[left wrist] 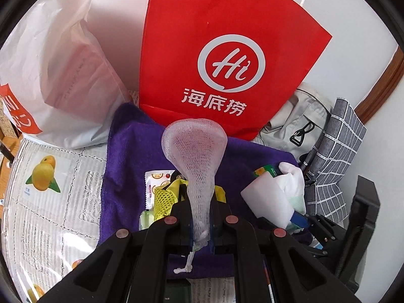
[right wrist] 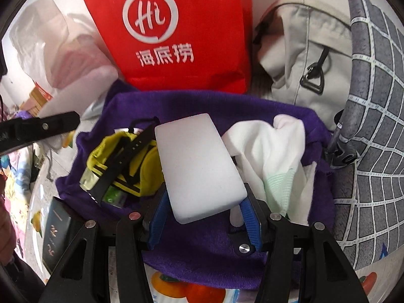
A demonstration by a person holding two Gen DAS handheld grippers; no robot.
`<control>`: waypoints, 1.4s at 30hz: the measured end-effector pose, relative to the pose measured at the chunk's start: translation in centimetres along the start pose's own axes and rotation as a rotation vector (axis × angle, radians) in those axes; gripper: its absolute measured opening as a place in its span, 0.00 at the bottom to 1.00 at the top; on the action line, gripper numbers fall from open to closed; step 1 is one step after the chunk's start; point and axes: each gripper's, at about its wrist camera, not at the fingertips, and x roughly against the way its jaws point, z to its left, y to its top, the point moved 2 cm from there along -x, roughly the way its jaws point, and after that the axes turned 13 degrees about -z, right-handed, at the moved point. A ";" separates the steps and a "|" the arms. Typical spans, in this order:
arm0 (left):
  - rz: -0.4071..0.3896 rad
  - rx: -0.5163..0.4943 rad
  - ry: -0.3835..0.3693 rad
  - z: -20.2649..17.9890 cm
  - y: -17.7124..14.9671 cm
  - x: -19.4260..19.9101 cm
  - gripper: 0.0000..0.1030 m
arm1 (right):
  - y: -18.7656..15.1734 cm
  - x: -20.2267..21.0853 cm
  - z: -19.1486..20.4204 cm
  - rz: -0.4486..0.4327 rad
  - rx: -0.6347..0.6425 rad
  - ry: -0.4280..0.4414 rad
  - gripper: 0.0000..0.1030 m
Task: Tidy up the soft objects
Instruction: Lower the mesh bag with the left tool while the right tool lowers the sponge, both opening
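My left gripper (left wrist: 200, 223) is shut on the narrow end of a white foam net sleeve (left wrist: 195, 141), which stands up over a purple towel (left wrist: 126, 156). My right gripper (right wrist: 203, 214) is shut on a white sponge block (right wrist: 199, 166), its blue pads at the block's near end; the same block (left wrist: 267, 199) shows at the right of the left wrist view. On the towel (right wrist: 176, 103) lie a yellow mesh pouch with black straps (right wrist: 121, 161) and a white cloth with a pale green cuff (right wrist: 272, 156).
A red bag with a white logo (left wrist: 227, 58) stands behind the towel. A white plastic bag (left wrist: 50, 70) is at left, a beige bag with a buckle (right wrist: 303, 58) and a grey checked cloth (right wrist: 373, 126) at right. A dark booklet (right wrist: 55, 234) lies near left.
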 end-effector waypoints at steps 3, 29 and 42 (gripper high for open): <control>0.005 0.003 -0.007 0.1 0.0 -0.1 0.08 | -0.3 -0.7 0.1 0.021 0.010 -0.010 0.53; 0.039 0.003 0.002 0.4 -0.5 -1.2 0.08 | 0.2 -0.2 0.7 0.039 0.016 0.060 0.68; 0.100 -0.052 -0.031 -2.2 -2.4 -3.6 0.08 | 2.8 6.2 -1.5 -0.149 -0.038 0.054 0.68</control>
